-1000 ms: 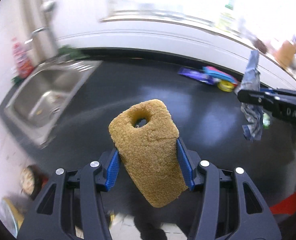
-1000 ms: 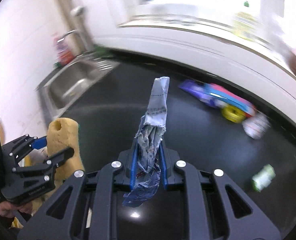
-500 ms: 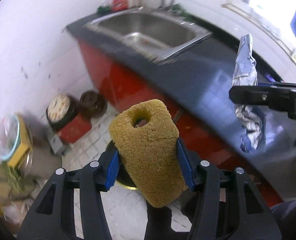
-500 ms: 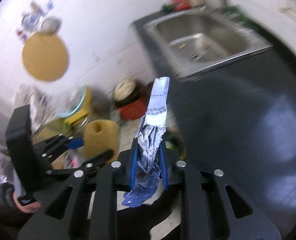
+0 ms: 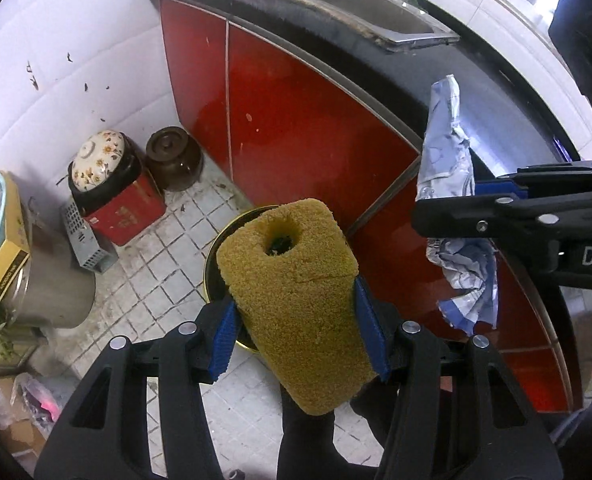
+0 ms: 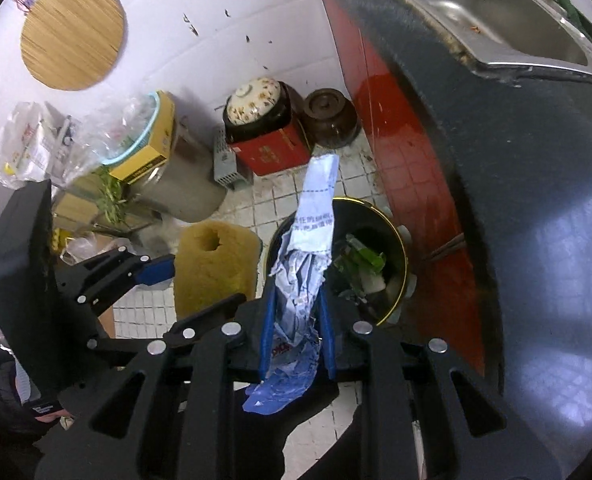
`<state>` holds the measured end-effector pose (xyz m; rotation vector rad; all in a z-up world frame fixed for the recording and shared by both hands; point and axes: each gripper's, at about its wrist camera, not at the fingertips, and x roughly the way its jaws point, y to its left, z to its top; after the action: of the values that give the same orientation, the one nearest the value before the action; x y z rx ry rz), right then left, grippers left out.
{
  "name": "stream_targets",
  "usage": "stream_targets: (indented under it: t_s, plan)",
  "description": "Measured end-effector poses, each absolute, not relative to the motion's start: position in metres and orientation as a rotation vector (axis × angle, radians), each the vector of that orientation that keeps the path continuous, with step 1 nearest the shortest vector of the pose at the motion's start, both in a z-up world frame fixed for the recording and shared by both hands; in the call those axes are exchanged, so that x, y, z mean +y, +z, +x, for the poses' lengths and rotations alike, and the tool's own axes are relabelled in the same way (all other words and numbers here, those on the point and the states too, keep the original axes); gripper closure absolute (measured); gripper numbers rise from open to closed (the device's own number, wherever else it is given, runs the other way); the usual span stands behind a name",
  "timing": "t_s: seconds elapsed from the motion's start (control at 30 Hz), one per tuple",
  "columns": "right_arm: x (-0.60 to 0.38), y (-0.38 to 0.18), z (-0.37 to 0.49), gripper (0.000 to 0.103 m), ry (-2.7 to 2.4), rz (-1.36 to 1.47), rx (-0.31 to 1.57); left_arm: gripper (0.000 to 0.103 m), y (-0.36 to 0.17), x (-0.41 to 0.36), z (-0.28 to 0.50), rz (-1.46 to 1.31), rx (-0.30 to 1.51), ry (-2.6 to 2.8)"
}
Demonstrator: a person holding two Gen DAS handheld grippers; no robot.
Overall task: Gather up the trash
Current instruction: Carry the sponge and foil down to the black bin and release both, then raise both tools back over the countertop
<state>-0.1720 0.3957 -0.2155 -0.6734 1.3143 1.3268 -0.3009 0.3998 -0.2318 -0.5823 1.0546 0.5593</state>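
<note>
My left gripper is shut on a yellow-brown sponge with a hole in its end; the sponge also shows at the left of the right wrist view. My right gripper is shut on a crumpled blue-white wrapper, and the wrapper hangs at the right of the left wrist view. Both point steeply down over a round black trash bin with a gold rim, on the tiled floor beside the red cabinet. Green and white scraps lie inside. In the left wrist view the sponge hides most of the bin.
A dark counter with a steel sink runs along the right above red cabinet doors. By the white wall stand a floral-lidded pot on a red box, a brown jar, a grey pot and bags.
Both grippers swung from over the counter down toward the floor, still holding sponge and wrapper. The bin now lies right below them; half a second ago it showed farther off.
</note>
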Motion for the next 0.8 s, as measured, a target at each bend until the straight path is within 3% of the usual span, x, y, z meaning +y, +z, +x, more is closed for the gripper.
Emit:
stream_targets:
  t_s: [0.23,0.37,0.4,0.5,0.53,0.67,0.8]
  plan:
    - [0.403,-0.229,-0.172,0.083,1.302,-0.704,1.309,0.049,-0.241,0.410,-0.302,-0.582,1.058,0.535]
    - [0.402,-0.230,-0.170,0.081,1.294,-0.709,1.305,0.042,-0.244,0.413,-0.300,-0.594,1.056,0.524]
    - [0.402,-0.230,-0.170,0.075,1.287,-0.712,1.299,0.040,-0.245,0.413,-0.299,-0.588,1.058,0.529]
    - [0.403,-0.228,-0.169,0.041,1.269,-0.701,1.280,0.031,-0.248,0.414,-0.299,-0.587,1.064,0.536]
    - [0.402,-0.227,-0.168,0.036,1.265,-0.693,1.270,0.030,-0.248,0.415,-0.299,-0.591,1.060,0.536]
    - [0.401,-0.226,-0.163,0.036,1.266,-0.685,1.275,0.022,-0.249,0.418,-0.299,-0.598,1.052,0.539]
    - [0.396,-0.217,-0.158,0.036,1.262,-0.662,1.267,0.022,-0.248,0.418,-0.298,-0.589,1.050,0.543]
